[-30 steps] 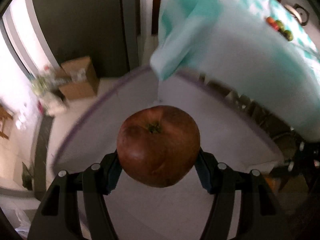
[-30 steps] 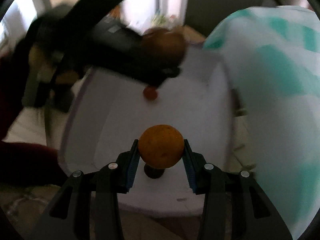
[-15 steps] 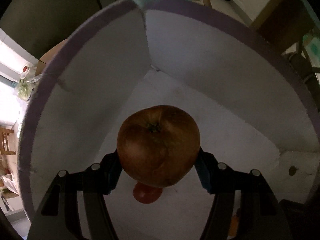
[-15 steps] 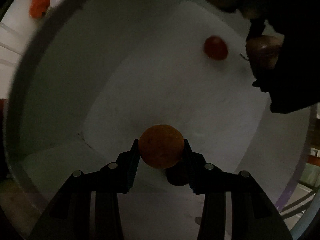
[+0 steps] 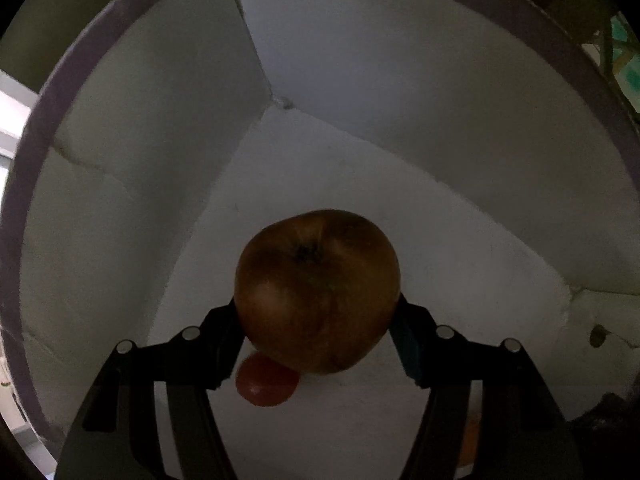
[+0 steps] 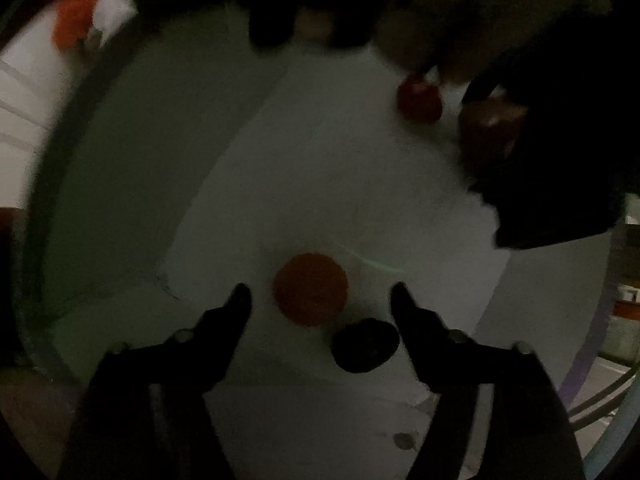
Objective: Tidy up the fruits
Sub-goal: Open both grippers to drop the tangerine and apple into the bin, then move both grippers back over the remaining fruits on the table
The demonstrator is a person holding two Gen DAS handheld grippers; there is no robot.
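My left gripper [image 5: 318,316] is shut on a brown-red apple [image 5: 316,288], stem side toward the camera, low inside a white bin [image 5: 400,60] with a purple rim. A small red fruit [image 5: 266,384] lies on the bin floor just under the apple. In the right wrist view my right gripper [image 6: 320,292] has its jaws opening. An orange [image 6: 310,288] sits free between them on the floor, with gaps to both pads. A dark fruit [image 6: 366,344] lies beside the right finger. Farther off are the same red fruit [image 6: 418,98] and the held apple [image 6: 488,132].
The bin's white walls [image 6: 132,152] close in on all sides, and the inside is dim. An orange-red object [image 6: 74,20] shows outside the rim at the upper left. A bit of teal cloth [image 5: 628,68] shows past the rim on the right.
Both grippers have sunk from above the rim deep into the bin. The right jaws have spread and the orange has left them. The left still grips the apple.
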